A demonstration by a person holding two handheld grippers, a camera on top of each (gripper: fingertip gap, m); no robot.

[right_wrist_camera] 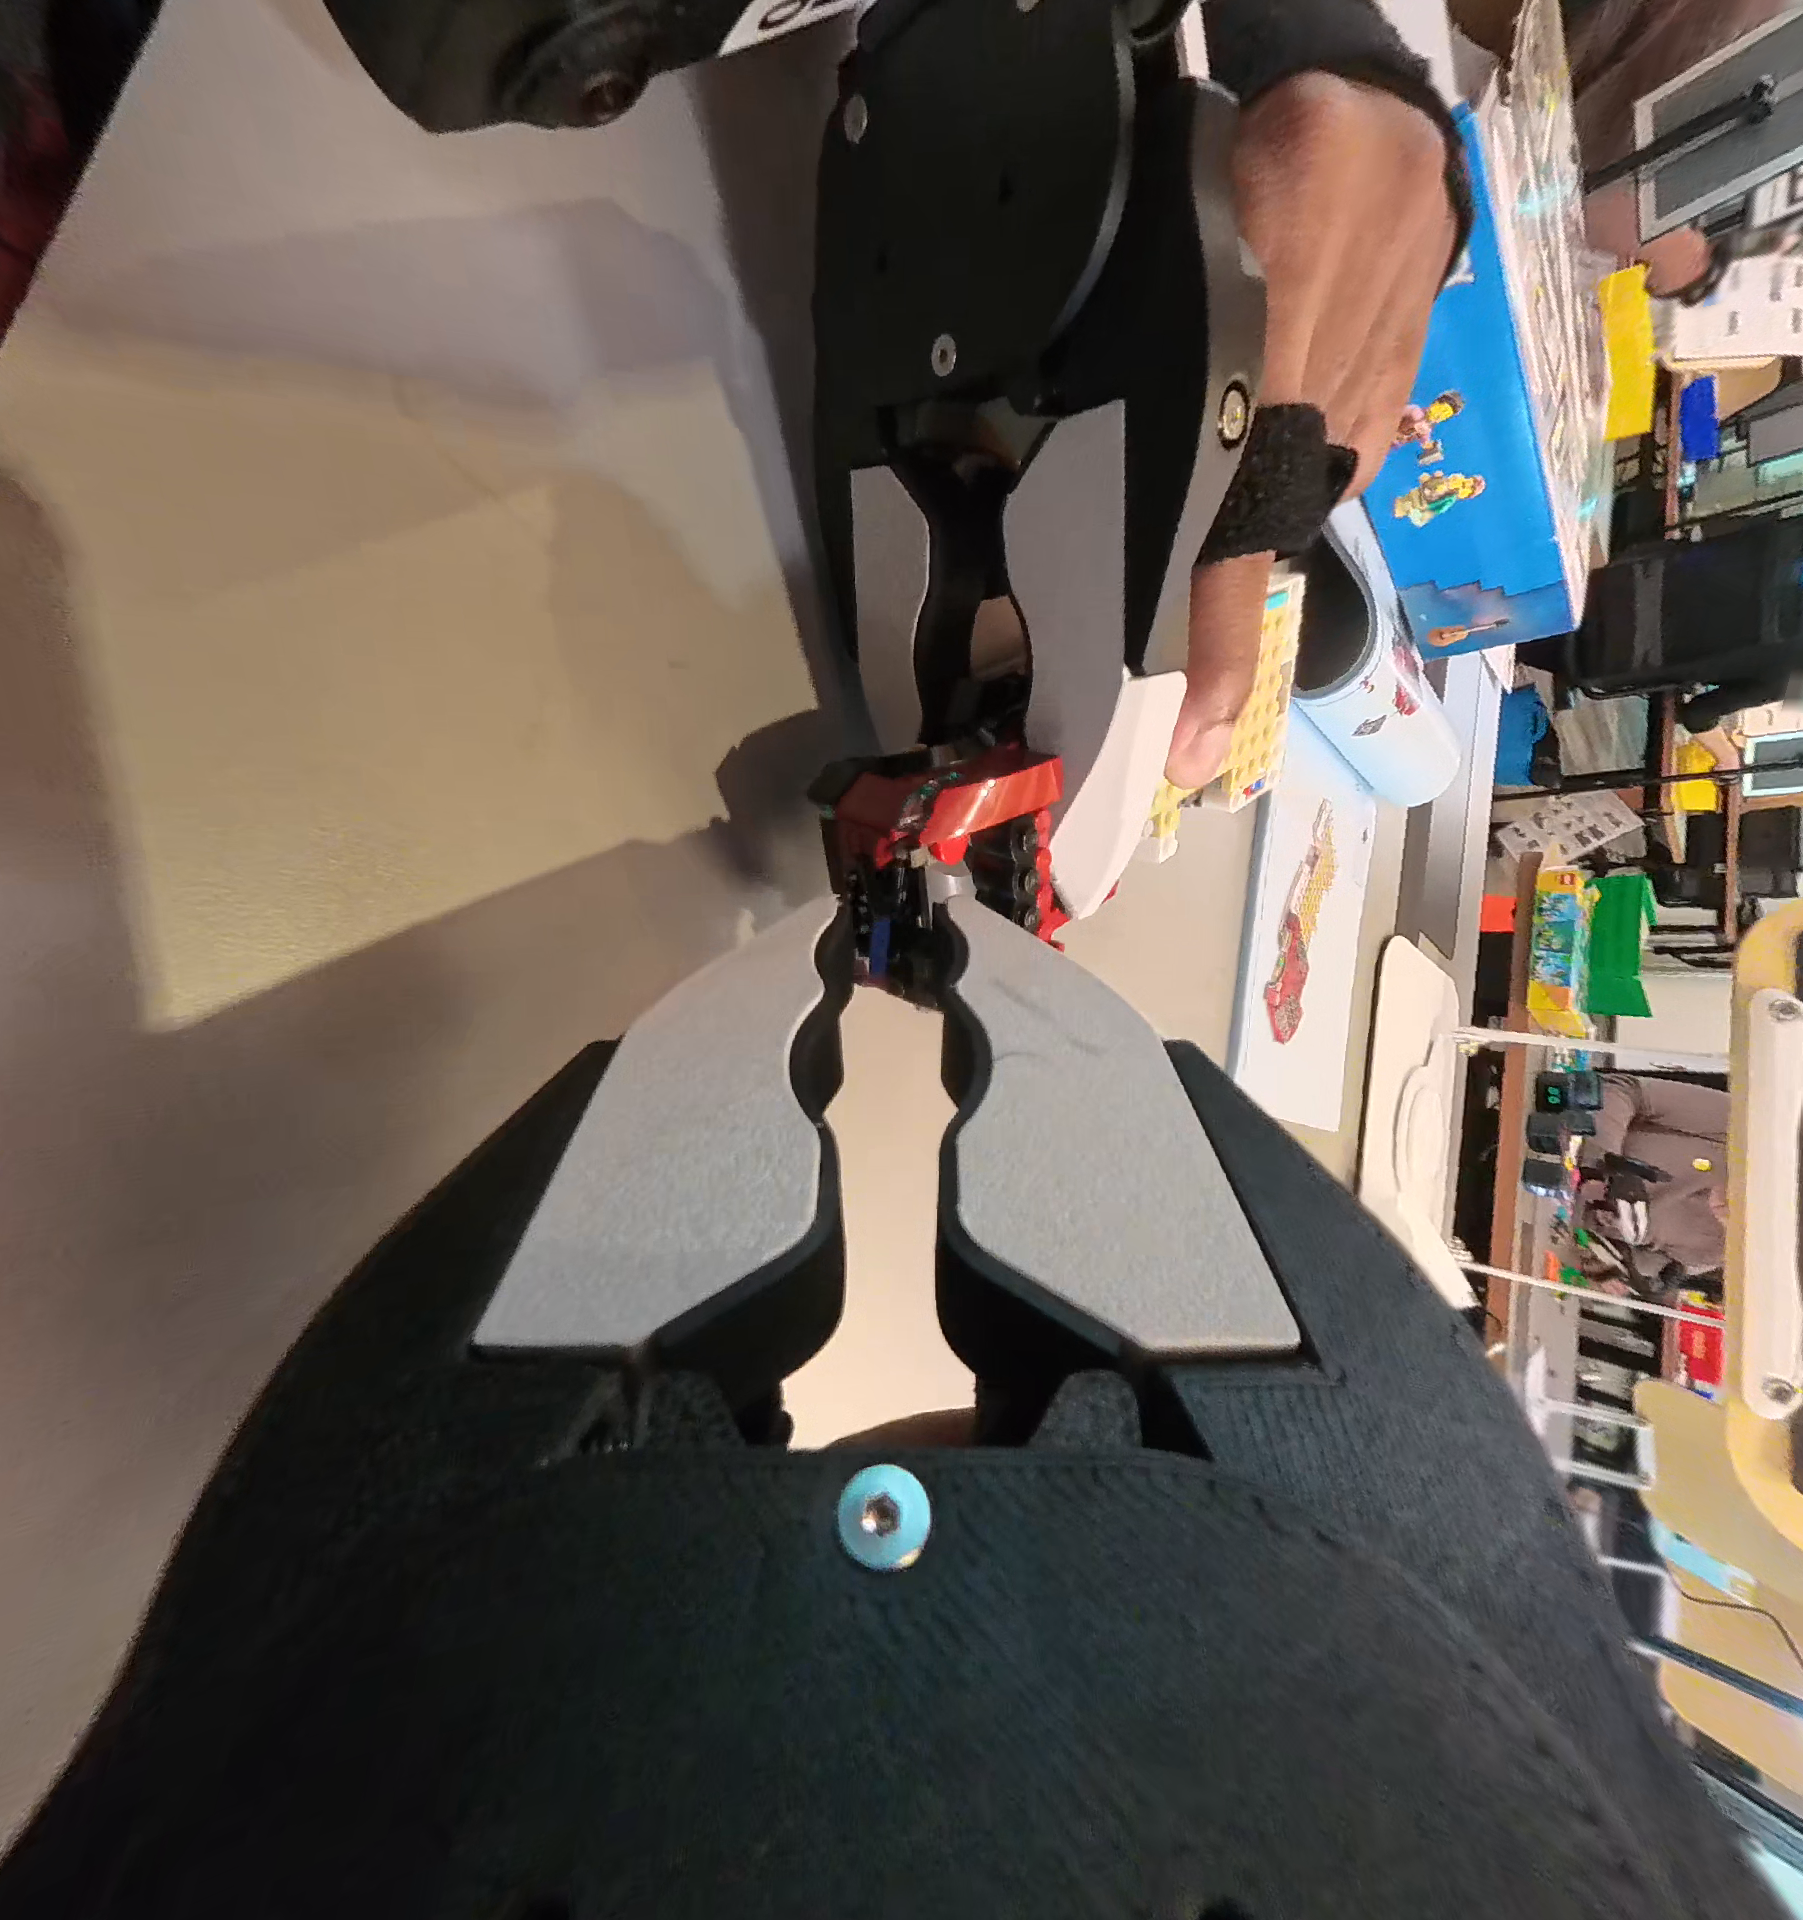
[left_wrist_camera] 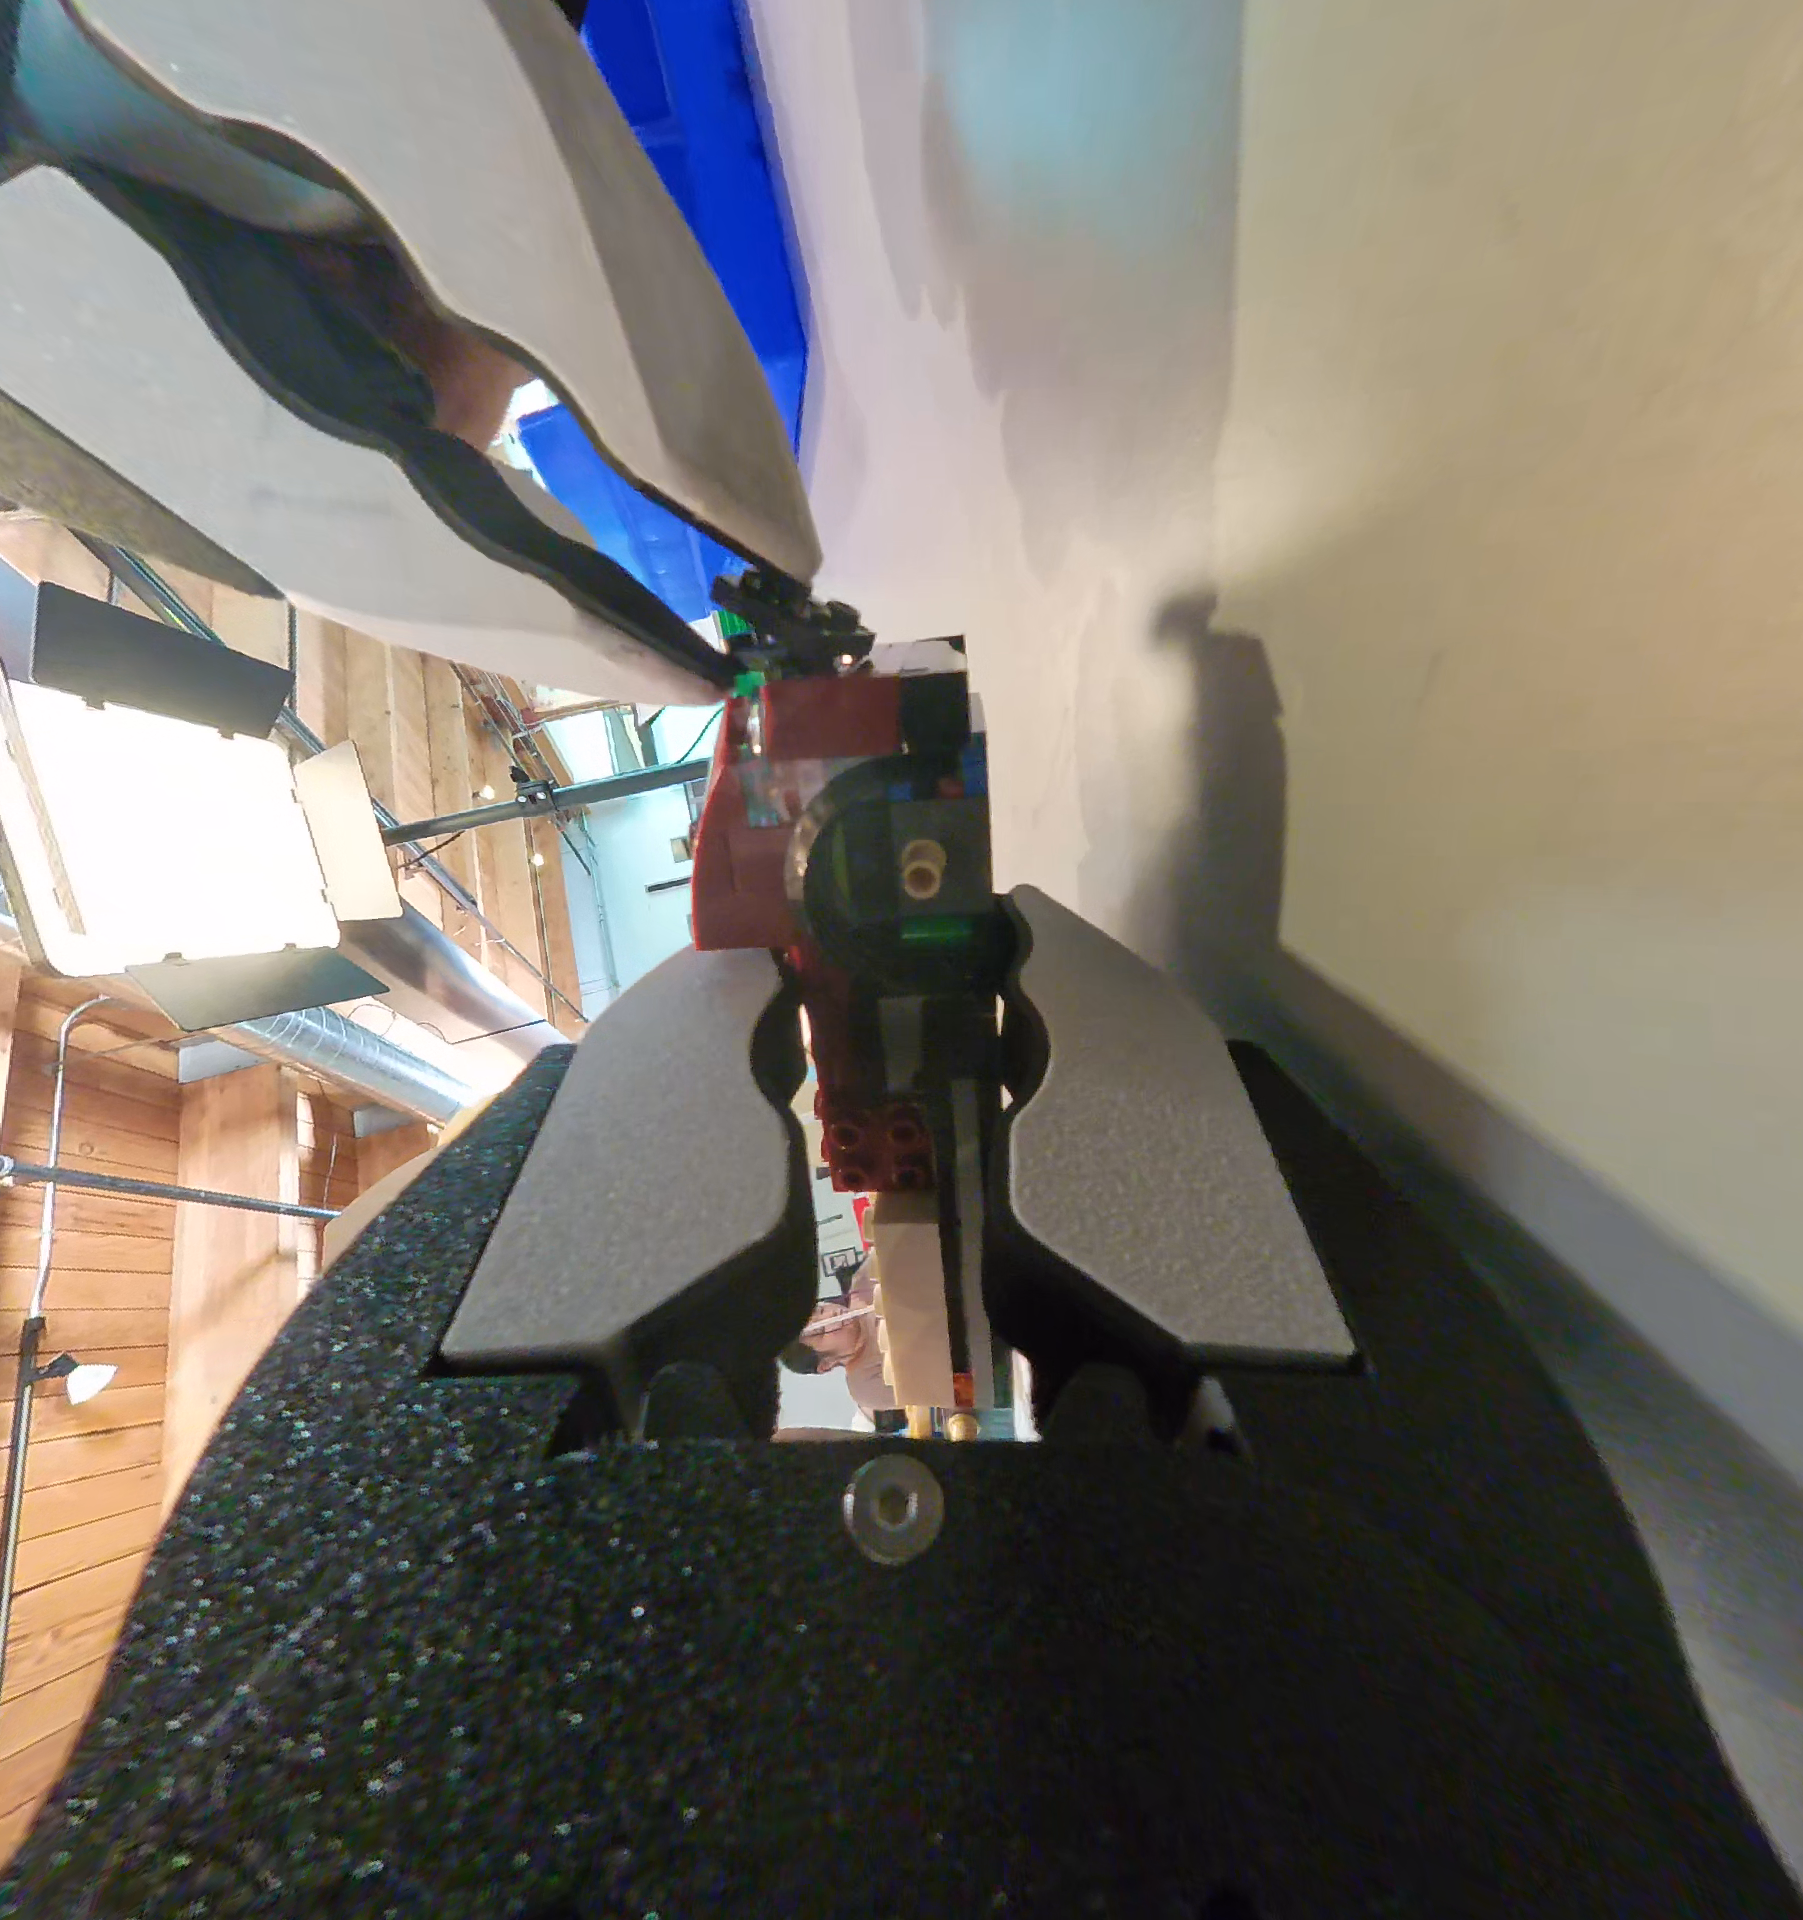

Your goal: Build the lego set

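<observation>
Pale worktop [right_wrist_camera: 377,582] behind red-and-black brick model [right_wrist_camera: 938,821], held clear of it. Left tongs [left_wrist_camera: 892,966] clamp model's body between pads. Right tongs [right_wrist_camera: 892,951] pinch opposite end of model. Blue box [right_wrist_camera: 1479,436] beyond model. Two-handed hold; step unclear.

Left gripper [left_wrist_camera: 892,987] clamped on a red-and-black brick model [left_wrist_camera: 855,831], both pads pressed to its sides, with a bare hand [right_wrist_camera: 1323,343] in a black wrist wrap curled round the housing. Right gripper [right_wrist_camera: 892,951] meeting it tip to tip from the opposite side, fingertips narrowly parted and pinching the model's dark end.
</observation>
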